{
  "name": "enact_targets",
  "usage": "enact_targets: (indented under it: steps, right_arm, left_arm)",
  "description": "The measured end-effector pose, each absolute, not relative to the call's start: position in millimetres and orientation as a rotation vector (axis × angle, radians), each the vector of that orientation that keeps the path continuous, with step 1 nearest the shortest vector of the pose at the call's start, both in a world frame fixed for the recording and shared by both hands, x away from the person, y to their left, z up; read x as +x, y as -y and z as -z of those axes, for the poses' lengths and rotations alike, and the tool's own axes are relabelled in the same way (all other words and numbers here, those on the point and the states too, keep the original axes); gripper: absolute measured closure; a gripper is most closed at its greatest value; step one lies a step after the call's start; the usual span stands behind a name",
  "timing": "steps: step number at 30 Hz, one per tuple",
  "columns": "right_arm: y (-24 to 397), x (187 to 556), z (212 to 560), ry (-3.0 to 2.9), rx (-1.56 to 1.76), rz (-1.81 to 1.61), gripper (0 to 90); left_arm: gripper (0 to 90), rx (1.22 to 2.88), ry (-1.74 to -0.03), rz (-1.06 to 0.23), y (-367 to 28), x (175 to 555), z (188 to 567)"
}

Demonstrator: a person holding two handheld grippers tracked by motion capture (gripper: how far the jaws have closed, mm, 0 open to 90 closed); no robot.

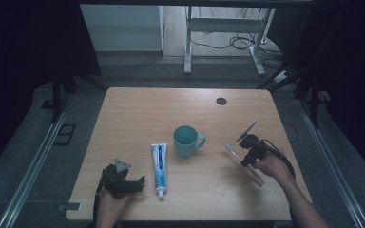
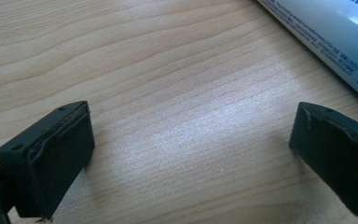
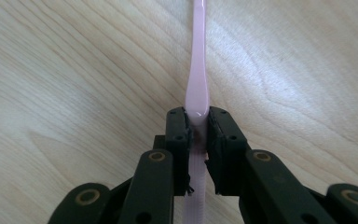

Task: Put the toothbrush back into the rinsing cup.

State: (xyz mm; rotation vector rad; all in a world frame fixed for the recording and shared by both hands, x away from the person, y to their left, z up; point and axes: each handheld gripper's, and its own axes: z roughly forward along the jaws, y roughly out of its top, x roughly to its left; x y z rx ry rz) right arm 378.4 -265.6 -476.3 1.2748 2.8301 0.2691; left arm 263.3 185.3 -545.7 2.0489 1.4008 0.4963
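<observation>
The only print in sight runs in small rows along the blue-and-white toothpaste tube (image 2: 328, 39) lying on the worktop (image 2: 168, 93), and it is too small and blurred in both the left gripper view and the high view to read.

Pink toothbrush (image 3: 197, 88), teal mug (image 1: 187, 141), black jaws.

Glossy, seemingly plastic pink toothbrush (image 3: 197, 88); matt wood table (image 1: 138, 114).

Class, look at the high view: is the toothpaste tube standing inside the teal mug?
No, the toothpaste tube lies flat on the wooden table, just left of the teal mug.
</observation>
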Motion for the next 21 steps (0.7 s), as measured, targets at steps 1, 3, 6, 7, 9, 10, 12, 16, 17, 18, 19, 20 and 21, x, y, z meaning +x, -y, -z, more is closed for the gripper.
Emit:
enact_targets:
  steps: [1, 3, 6, 7, 9, 10, 12, 16, 17, 18, 19, 20, 21]
  right_arm:
    - [266.5, 377.6, 473.9, -2.827, 1.27, -0.285, 78.2]
    - [267.6, 375.9, 469.3, -2.82, 1.263, -0.321, 78.2]
    - [268.9, 373.4, 461.8, -2.809, 1.245, -0.381, 78.2]
    - [269.2, 372.6, 459.2, -2.803, 1.246, -0.402, 78.2]
    - [269.8, 371.4, 455.1, -2.796, 1.239, -0.436, 78.2]
    - [270.0, 370.9, 453.2, -2.791, 1.239, -0.453, 78.2]
    - [270.9, 370.2, 450.1, -2.784, 1.228, -0.484, 78.2]
    - [271.3, 368.2, 444.0, -2.765, 1.221, -0.541, 78.2]
    - [271.4, 367.8, 442.4, -2.762, 1.216, -0.555, 78.2]
    - [271.4, 367.5, 440.8, -2.758, 1.212, -0.569, 78.2]
    - [271.2, 367.0, 439.0, -2.753, 1.209, -0.581, 78.2]
    - [271.2, 366.6, 437.1, -2.751, 1.2, -0.597, 78.2]
    - [270.7, 366.0, 435.3, -2.746, 1.194, -0.61, 78.2]
  left_arm:
    - [0.0, 2.049, -1.401, -0.496, -185.3, 263.3, 545.7]
    - [0.0, 2.049, -1.401, -0.496, -185.3, 263.3, 545.7]
    - [0.0, 2.049, -1.401, -0.496, -185.3, 263.3, 545.7]
    - [0.0, 2.048, -1.401, -0.496, -185.3, 263.3, 545.7]
    - [0.0, 2.049, -1.401, -0.496, -185.3, 263.3, 545.7]
    - [0.0, 2.049, -1.401, -0.496, -185.3, 263.3, 545.7]
    - [0.0, 2.048, -1.401, -0.496, -185.3, 263.3, 545.7]
    - [0.0, 2.048, -1.401, -0.496, -185.3, 263.3, 545.7]
    - [0.0, 2.048, -1.401, -0.496, -185.3, 263.3, 545.7]
    - [0.0, 2.048, -1.401, -0.496, -185.3, 263.3, 545.7]
    - [0.0, 2.048, -1.401, -0.496, -185.3, 263.3, 545.7]
    - [0.0, 2.047, -1.401, -0.496, -185.2, 263.3, 545.8]
    - [0.0, 2.047, -1.401, -0.496, -185.2, 263.3, 545.8]
